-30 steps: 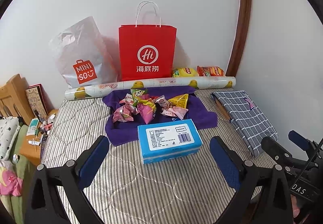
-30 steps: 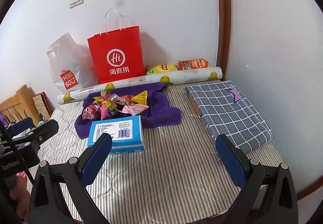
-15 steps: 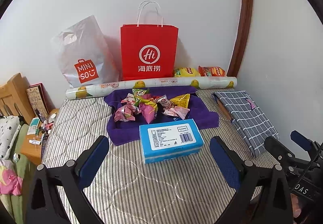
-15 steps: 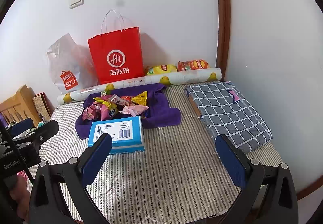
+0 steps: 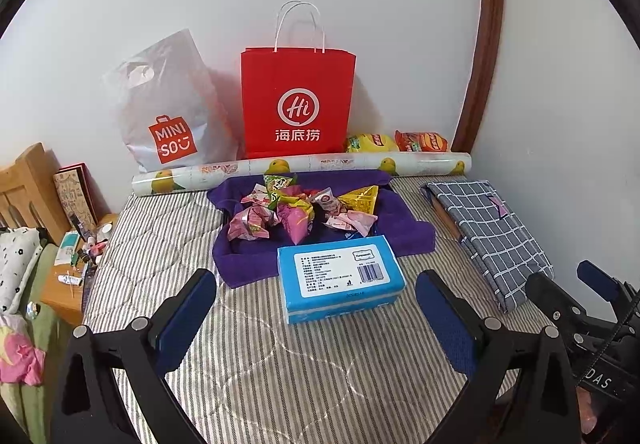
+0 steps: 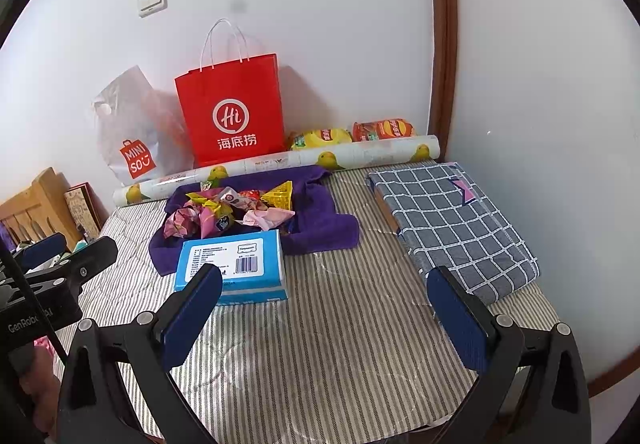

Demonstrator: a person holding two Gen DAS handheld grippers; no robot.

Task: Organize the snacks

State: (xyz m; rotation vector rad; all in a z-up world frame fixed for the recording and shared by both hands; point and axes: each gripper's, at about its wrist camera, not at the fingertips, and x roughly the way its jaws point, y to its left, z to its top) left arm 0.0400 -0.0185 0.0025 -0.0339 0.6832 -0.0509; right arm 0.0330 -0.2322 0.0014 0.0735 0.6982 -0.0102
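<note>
The left gripper (image 5: 316, 308) is hovering over the striped mattress (image 5: 256, 376) with its jaws spread wide and holding nothing; the right gripper (image 6: 324, 304) is hanging beside it, likewise spread apart and empty; the snacks (image 5: 304, 207) are lying heaped on a purple towel (image 5: 404, 232) near the wall; a blue box (image 5: 340, 280) is sitting just in front of that heap, overlapping the towel's near edge; a red bag (image 5: 298, 103) is standing against the wall behind; a folded checked cloth (image 6: 452, 224) is lying to the right.
</note>
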